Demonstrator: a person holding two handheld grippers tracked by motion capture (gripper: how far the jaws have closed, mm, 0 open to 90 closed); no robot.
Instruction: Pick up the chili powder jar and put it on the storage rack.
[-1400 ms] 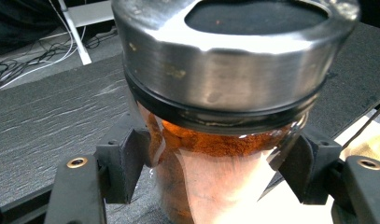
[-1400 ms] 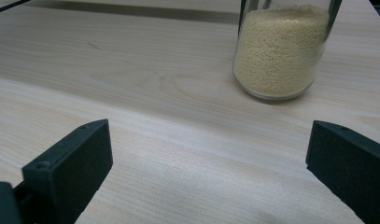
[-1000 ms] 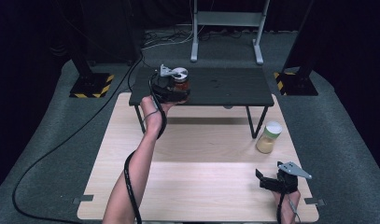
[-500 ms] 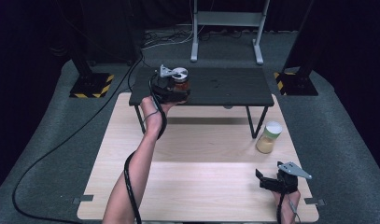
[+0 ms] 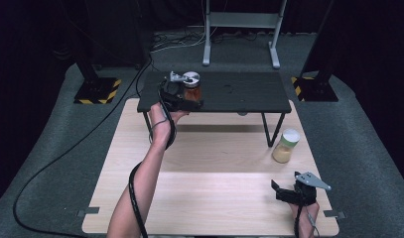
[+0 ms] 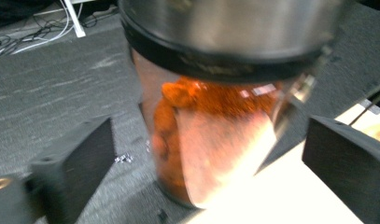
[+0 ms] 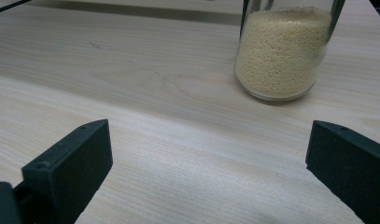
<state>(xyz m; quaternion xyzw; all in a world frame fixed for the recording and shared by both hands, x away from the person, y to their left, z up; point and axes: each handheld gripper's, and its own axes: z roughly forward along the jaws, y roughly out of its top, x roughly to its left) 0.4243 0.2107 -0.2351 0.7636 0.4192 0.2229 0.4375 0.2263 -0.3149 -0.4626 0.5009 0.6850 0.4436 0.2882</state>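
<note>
Nothing has shifted since the earlier high views: both tools and both jars sit where they were.

Item 1, left tool (image 5: 185,99): held out at arm's length over the near left part of the black raised surface (image 5: 239,94). Jaws spread wide, one to each side of the orange-filled jar (image 5: 191,89), with a clear gap on both sides in the left gripper view; not touching the glass.

Item 2, orange-filled jar (image 6: 211,116): glass, metal lid, upright, standing between the left tool's jaws, close in front of its camera.

Item 3, right tool (image 5: 289,194): low at the near right corner of the wooden surface (image 5: 214,163), jaws spread, nothing between them.

Item 4, jar of pale yellow grains (image 7: 283,51): upright on the wooden surface, ahead of the right tool and toward its right jaw, well apart from it; in the high view it (image 5: 286,146) stands just beside the black surface's right leg.
</note>
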